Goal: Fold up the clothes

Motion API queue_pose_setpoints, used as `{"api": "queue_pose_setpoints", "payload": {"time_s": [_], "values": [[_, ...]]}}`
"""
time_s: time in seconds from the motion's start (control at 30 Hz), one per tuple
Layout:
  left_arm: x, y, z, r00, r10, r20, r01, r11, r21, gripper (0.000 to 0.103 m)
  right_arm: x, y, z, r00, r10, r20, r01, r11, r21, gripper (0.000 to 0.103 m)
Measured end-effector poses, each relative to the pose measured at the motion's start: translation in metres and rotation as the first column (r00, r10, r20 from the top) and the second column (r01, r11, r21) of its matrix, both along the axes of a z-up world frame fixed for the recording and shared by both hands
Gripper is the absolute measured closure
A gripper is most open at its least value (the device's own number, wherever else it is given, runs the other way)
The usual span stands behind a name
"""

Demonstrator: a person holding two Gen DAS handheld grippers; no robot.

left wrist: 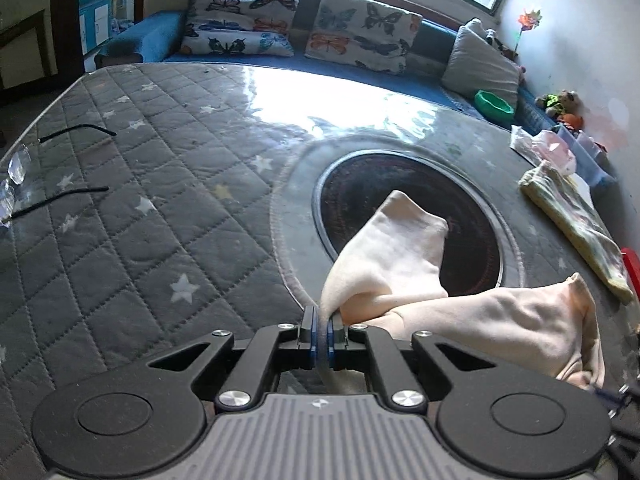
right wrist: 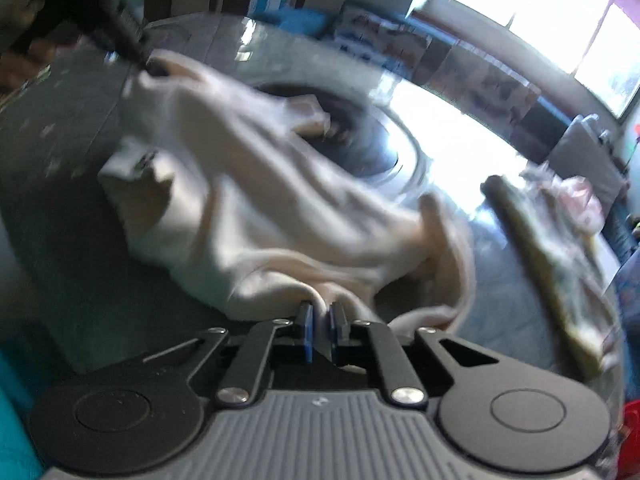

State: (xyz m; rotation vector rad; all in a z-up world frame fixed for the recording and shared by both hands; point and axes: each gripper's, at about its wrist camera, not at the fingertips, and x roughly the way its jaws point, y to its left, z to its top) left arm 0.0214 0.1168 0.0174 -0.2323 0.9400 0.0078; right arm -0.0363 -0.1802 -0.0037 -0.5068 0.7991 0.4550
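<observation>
your left gripper (left wrist: pixel 322 330) has its jaws pressed almost together on a thin fold of the cream garment (left wrist: pixel 400 264), with only the cloth's thickness between the blue pads (left wrist: pixel 314 334). your right gripper (right wrist: pixel 321 326) is pinched the same way on another edge of the garment (right wrist: pixel 240 184), a narrow ridge of fabric squeezed between its pads.

the garment is soft, fleecy and matte, pale cream with a peach tint in the folds. in the left view it rises from the jaws in a rounded, hood-like peak and then bunches to the right in a thick creased mass. in the right view, which is blurred, it spreads in long diagonal wrinkles across the table (right wrist: pixel 72 168) toward the far left, where the left gripper (right wrist: pixel 154 66) shows as a dark shape touching its far corner. you cannot tell there how those jaws stand.

the garment lies on the table (left wrist: pixel 140 208), partly over a dark round inset (left wrist: pixel 360 192) ringed by a pale grey band. the tabletop is a grey quilted cover with diamond stitching and white stars under a glossy clear sheet that throws back bright glare.

a folded yellowish patterned cloth (left wrist: pixel 576 232) lies near the right edge, apart from the garment. glasses (left wrist: pixel 24 176) with thin black arms sit at the far left. butterfly-print cushions (left wrist: pixel 240 26) lean on a blue sofa (left wrist: pixel 160 38) behind the table.
</observation>
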Motion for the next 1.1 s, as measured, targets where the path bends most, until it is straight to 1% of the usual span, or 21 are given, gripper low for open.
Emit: {"api": "queue_pose_setpoints", "payload": {"time_s": [0.17, 0.27, 0.33, 0.5, 0.6, 0.73, 0.8, 0.87, 0.9, 1.03, 1.1], "values": [[0.025, 0.01, 0.015, 0.999, 0.029, 0.017, -0.029, 1.0, -0.004, 0.097, 0.033, 0.004, 0.038, 0.99, -0.038, 0.139, 0.034, 0.999, 0.031, 0.098], [0.044, 0.017, 0.027, 0.999, 0.047, 0.023, -0.047, 0.999, -0.003, 0.097, 0.059, 0.009, 0.063, 0.972, -0.058, 0.227, 0.048, 0.998, 0.052, 0.099], [0.057, 0.022, 0.035, 0.998, 0.06, 0.029, -0.06, 0.998, -0.005, 0.097, 0.073, 0.011, 0.078, 0.961, -0.073, 0.268, 0.057, 0.996, 0.066, 0.099], [0.074, 0.03, 0.061, 0.994, 0.079, 0.079, -0.08, 0.997, 0.01, 0.097, 0.09, 0.009, 0.105, 0.936, -0.112, 0.333, 0.077, 0.99, 0.117, 0.099], [0.075, 0.033, 0.078, 0.992, 0.059, 0.11, -0.06, 0.998, 0.004, 0.097, 0.097, 0.007, 0.112, 0.93, -0.114, 0.349, 0.073, 0.989, 0.13, 0.099], [0.065, 0.035, 0.092, 0.99, 0.038, 0.134, -0.039, 0.999, -0.001, 0.097, 0.094, 0.001, 0.115, 0.924, -0.114, 0.364, 0.062, 0.987, 0.151, 0.099], [0.052, 0.035, 0.094, 0.99, 0.007, 0.138, -0.007, 1.0, 0.005, 0.097, 0.088, -0.006, 0.119, 0.923, -0.121, 0.365, 0.06, 0.983, 0.173, 0.099], [0.031, 0.032, 0.094, 0.989, -0.02, 0.148, 0.015, 0.999, 0.033, 0.097, 0.076, -0.011, 0.123, 0.924, -0.104, 0.367, 0.042, 0.984, 0.173, 0.099], [0.02, 0.031, 0.093, 0.988, -0.031, 0.153, 0.025, 0.999, 0.043, 0.097, 0.069, -0.015, 0.126, 0.926, -0.094, 0.365, 0.031, 0.984, 0.174, 0.099], [-0.023, 0.033, 0.084, 0.987, -0.058, 0.152, 0.053, 0.998, 0.033, 0.097, 0.036, -0.023, 0.125, 0.948, -0.026, 0.318, -0.025, 0.987, 0.156, 0.099], [-0.036, 0.033, 0.068, 0.991, -0.08, 0.109, 0.077, 0.996, 0.036, 0.097, 0.014, -0.022, 0.116, 0.961, 0.027, 0.276, -0.064, 0.99, 0.125, 0.099]]}}
